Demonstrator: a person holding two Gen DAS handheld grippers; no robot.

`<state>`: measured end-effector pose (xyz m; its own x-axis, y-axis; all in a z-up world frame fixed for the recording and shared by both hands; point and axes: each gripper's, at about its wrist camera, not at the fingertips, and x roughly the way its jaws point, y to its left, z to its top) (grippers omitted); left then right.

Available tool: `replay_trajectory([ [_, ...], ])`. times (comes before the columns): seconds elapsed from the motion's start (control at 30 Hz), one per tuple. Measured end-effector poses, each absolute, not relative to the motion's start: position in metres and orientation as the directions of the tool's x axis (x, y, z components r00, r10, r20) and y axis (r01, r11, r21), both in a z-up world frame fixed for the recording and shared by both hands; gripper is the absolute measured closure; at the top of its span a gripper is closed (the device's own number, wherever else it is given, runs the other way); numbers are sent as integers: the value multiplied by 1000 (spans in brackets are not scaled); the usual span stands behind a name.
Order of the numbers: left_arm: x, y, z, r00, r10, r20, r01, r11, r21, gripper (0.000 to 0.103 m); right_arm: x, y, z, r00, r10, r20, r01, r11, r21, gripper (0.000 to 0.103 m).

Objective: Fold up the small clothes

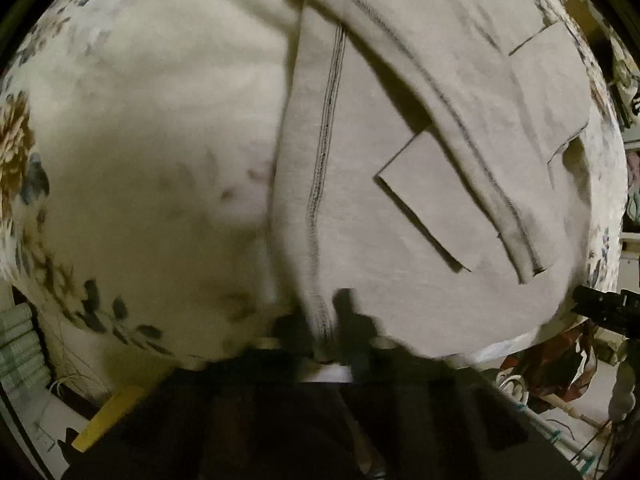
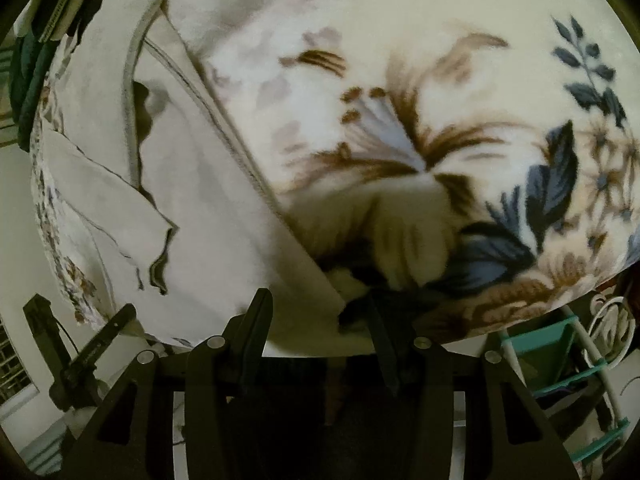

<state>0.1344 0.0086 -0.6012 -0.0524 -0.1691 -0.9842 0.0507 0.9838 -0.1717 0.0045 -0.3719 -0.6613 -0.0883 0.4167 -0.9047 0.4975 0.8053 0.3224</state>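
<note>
A small beige garment [image 1: 420, 152] with dark stitched seams lies spread on a floral blanket [image 1: 140, 140]. In the left wrist view my left gripper [image 1: 324, 320] is closed on the garment's near edge at a stitched seam. In the right wrist view the same garment [image 2: 192, 208] lies to the left, over the blanket [image 2: 420, 120]. My right gripper [image 2: 320, 304] is open, its fingers astride the garment's near corner, one finger [image 2: 256, 320] on the cloth and the other [image 2: 384, 320] at the blanket's edge.
The blanket ends just before both grippers. Below it are a yellow object [image 1: 108, 416], a teal rack [image 2: 560, 344] and cables. The other gripper shows as a dark shape at the right of the left view [image 1: 604, 308] and at the lower left of the right view [image 2: 80, 352].
</note>
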Motion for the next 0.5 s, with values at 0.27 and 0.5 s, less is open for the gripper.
replay_trajectory([
  [0.27,133,20,-578,-26,-203,-979,-4,979,-203,98,8,-368,-649,-37,434,-900,493,791,362,100],
  [0.5,165,48,-532,8,-328,-945,-131,936,-326,99,36,-361,-594,65,528,-847,469,733,493,100],
])
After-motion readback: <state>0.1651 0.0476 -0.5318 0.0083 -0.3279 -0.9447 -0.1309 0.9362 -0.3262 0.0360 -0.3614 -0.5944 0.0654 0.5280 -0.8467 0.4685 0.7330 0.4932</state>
